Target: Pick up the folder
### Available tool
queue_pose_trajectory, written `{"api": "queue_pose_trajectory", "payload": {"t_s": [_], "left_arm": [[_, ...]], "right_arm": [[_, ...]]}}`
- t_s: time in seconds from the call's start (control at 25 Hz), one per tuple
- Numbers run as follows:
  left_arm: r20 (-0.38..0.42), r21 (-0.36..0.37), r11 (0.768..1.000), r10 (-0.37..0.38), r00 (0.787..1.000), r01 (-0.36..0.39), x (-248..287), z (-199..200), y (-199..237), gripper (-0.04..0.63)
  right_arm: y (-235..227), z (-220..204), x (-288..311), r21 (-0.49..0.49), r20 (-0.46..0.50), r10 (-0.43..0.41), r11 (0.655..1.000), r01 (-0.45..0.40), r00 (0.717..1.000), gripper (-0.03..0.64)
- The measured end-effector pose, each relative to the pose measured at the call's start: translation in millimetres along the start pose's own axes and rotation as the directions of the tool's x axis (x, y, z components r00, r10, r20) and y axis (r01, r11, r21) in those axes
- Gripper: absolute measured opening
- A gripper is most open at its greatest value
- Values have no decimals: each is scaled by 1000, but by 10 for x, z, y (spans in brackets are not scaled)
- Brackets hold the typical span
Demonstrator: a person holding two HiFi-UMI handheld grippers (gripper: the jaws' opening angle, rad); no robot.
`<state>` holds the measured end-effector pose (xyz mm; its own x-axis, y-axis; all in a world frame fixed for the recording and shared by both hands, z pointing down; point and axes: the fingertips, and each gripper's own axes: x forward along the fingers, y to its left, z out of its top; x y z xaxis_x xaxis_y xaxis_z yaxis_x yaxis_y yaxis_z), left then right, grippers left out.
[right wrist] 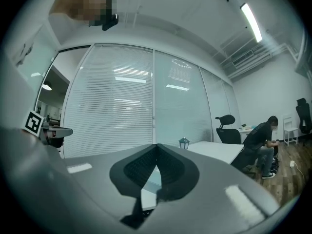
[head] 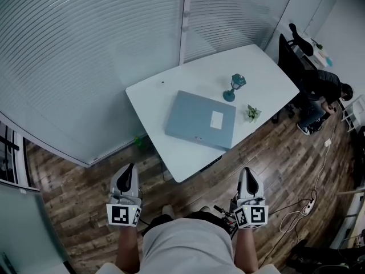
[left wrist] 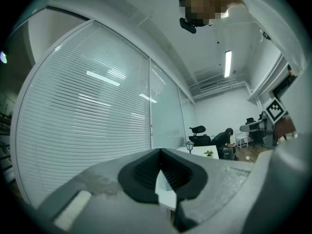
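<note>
White worktop [head: 171, 90] carries blue folder [head: 201, 120], well ahead of and between left tongs [head: 129, 169] and right tongs [head: 247, 171]; both pressed together, empty.

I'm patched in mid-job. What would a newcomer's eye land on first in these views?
The blue-grey folder lies flat in the middle of the white table. A small teal lantern and a little plant stand by its far right corner. The left tongs and right tongs are shut and empty, short of the table's near edge.
</note>
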<state>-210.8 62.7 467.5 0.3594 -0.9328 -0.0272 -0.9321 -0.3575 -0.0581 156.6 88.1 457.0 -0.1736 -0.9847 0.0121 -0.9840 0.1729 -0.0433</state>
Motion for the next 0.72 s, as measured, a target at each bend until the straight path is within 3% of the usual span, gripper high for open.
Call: {"api": "queue_pose_trajectory", "payload": {"t_s": [0.36,0.72], "left_arm": [[-18,-13,999,-37,999,37,245,-137,327,5],[-31,-5,1000,12,999,-13,829,-111,205,5]], "right_arm": [[200,-100,202,1,-39,-28,1000,28,999,2],[-286,-124,835,24,-57,17,1000,-16,998,1]]}}
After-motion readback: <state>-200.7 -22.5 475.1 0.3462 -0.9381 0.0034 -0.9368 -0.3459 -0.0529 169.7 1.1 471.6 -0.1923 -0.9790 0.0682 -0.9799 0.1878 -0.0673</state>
